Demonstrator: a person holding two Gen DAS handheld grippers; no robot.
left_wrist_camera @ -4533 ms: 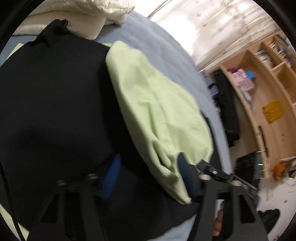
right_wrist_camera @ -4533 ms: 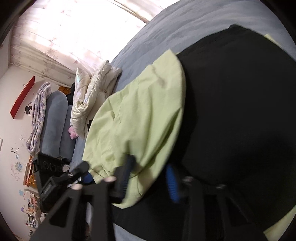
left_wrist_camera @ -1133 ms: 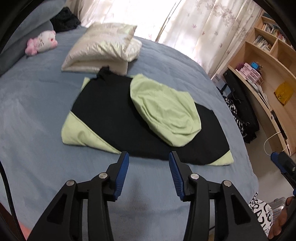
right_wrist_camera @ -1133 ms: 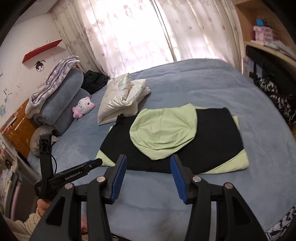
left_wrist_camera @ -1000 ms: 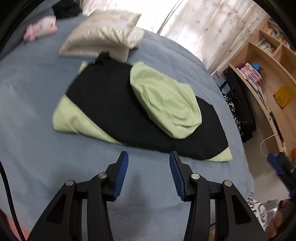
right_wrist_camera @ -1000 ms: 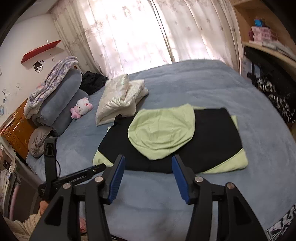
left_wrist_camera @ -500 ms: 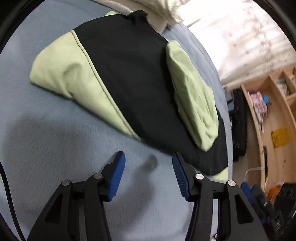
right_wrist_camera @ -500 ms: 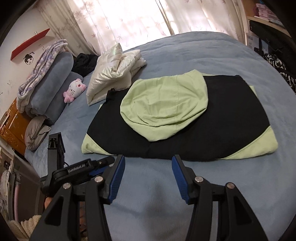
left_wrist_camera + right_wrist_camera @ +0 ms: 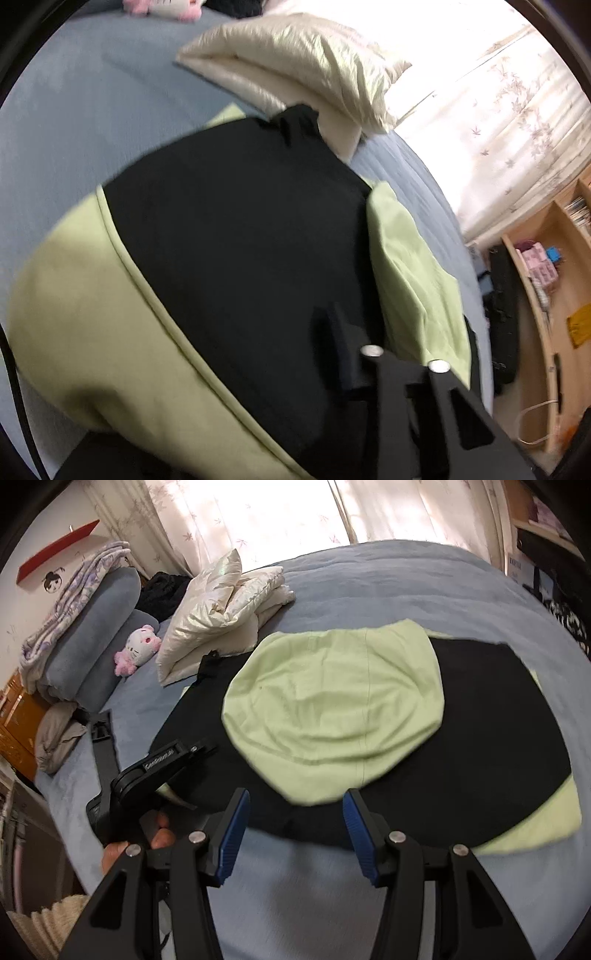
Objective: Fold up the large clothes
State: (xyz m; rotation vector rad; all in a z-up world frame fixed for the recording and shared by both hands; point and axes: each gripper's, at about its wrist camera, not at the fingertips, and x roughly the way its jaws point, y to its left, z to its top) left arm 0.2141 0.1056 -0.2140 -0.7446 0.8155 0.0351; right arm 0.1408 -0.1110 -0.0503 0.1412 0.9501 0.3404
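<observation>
A black and light green hooded garment [image 9: 480,746] lies flat on the blue bed, its green hood [image 9: 332,709] folded onto the black body. In the left wrist view the garment [image 9: 240,240] fills the frame. My left gripper [image 9: 177,775] is low at the garment's near left corner, by the green sleeve [image 9: 92,332]; only one black finger [image 9: 343,347] shows over the cloth, and I cannot tell whether it grips. My right gripper [image 9: 293,827] is open and empty above the garment's near edge.
A cream pillow [image 9: 221,613] lies just behind the garment's collar. A pink plush toy [image 9: 138,648] and folded grey bedding [image 9: 81,635] are at the far left. Wooden shelves [image 9: 554,295] stand to the right of the bed. Curtains [image 9: 258,513] hang behind.
My left gripper has dropped down onto the garment's near left corner, so the cloth now fills its view. My right gripper has moved closer to the garment's near edge.
</observation>
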